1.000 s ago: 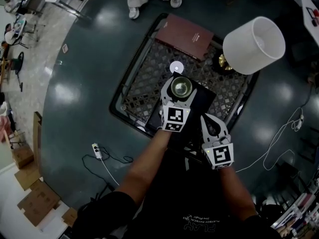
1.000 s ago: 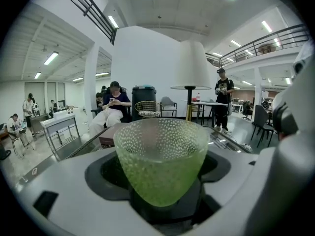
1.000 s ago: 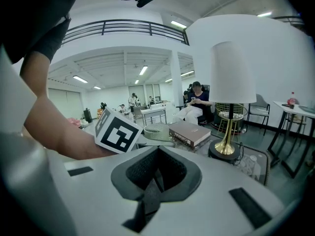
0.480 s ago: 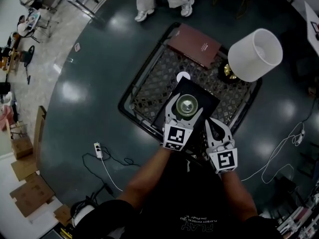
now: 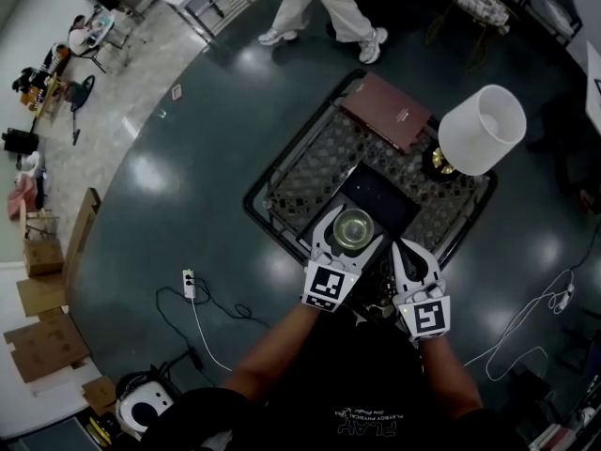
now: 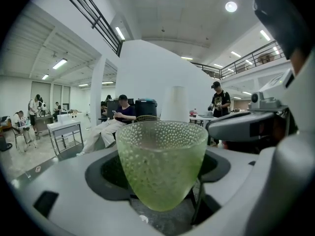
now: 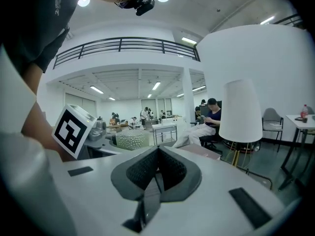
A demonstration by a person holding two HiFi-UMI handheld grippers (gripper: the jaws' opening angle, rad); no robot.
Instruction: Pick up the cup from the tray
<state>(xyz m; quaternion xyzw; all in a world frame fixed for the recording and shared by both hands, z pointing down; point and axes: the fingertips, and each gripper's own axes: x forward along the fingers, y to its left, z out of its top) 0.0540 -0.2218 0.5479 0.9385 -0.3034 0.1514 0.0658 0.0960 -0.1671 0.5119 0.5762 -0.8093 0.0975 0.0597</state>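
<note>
Head view: the left gripper (image 5: 351, 230) is closed on the cup (image 5: 354, 231), one jaw on each side of its wall. The cup stands upright with its mouth up, over the near corner of the black tray (image 5: 383, 195). Whether its base touches the tray cannot be told. The tray lies on the lattice-topped counter (image 5: 299, 172), which also carries a maroon book (image 5: 398, 111) at its far edge and a lamp (image 5: 481, 130) with a white shade at its right.

Left gripper view: the cup is pale green glass with a pebbled surface. It fills the gap between the jaws, with its rim well above them.

Right gripper view: the right gripper (image 5: 411, 259) has its jaws pressed together with nothing between them. It sits just beside the left gripper, to its right and nearer the person.
</note>
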